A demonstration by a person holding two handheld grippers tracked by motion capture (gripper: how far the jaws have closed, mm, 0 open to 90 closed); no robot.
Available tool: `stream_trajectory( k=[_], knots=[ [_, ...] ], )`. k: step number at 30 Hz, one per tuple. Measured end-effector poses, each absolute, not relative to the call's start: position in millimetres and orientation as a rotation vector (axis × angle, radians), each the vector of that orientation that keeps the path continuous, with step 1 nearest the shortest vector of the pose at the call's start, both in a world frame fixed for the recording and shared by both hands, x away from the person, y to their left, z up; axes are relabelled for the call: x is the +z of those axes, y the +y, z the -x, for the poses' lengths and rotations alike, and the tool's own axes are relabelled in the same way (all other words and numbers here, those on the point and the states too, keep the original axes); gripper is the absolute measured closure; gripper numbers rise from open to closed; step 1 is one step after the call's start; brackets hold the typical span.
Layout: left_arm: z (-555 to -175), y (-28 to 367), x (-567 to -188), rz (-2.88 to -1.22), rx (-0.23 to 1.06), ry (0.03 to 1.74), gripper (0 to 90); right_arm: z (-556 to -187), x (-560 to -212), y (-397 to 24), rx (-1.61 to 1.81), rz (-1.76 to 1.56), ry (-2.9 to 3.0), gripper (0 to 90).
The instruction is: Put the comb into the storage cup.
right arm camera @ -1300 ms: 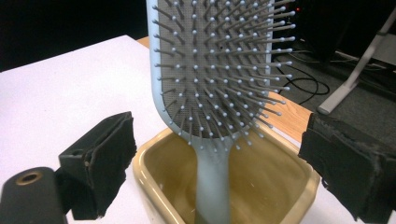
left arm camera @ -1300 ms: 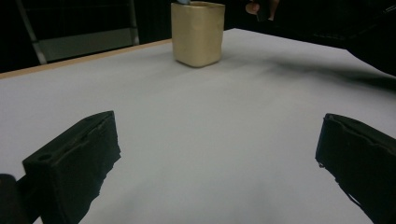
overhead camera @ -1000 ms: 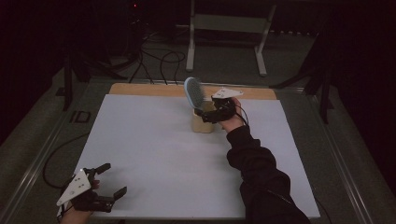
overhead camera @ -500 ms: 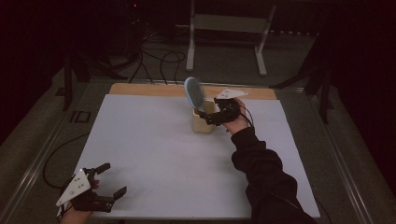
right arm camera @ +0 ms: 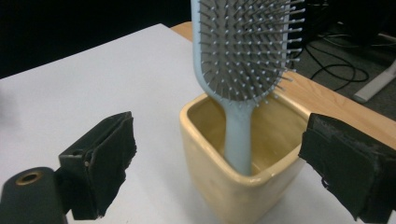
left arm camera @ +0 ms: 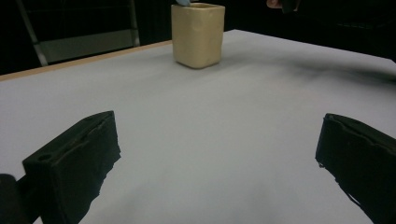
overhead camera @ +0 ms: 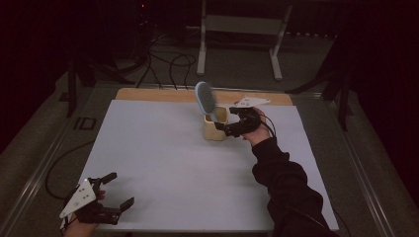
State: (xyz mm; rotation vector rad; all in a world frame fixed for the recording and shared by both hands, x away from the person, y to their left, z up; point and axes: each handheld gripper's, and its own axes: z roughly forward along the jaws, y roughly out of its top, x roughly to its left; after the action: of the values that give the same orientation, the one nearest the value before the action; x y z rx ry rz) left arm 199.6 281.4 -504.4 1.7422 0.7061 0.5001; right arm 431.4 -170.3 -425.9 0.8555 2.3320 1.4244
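Currently, the right gripper (overhead camera: pixel 228 127) stands released beside the cup (overhead camera: pixel 215 129), whose rigid, light hairbrush (overhead camera: pixel 206 100) is best grasped at its handle above the rim.

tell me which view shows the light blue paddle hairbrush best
The right gripper view: the light blue paddle hairbrush stands close up, bristles clear, handle down in the yellow ceramic cup. The high view shows it small and far off; the left gripper view catches a blue sliver.
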Motion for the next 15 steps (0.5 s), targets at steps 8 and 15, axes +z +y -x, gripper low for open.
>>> stream_trajectory(
  k=[8,15],
  knots=[
    [-199,281,-504,-1.744,0.502,0.706,0.0,-421,-428,-184,1.467,-0.843,2.316,9.5],
    [-200,281,-504,-1.742,0.502,0.707,0.0,-409,-431,-192,1.467,-0.846,2.317,9.5]
  ],
)
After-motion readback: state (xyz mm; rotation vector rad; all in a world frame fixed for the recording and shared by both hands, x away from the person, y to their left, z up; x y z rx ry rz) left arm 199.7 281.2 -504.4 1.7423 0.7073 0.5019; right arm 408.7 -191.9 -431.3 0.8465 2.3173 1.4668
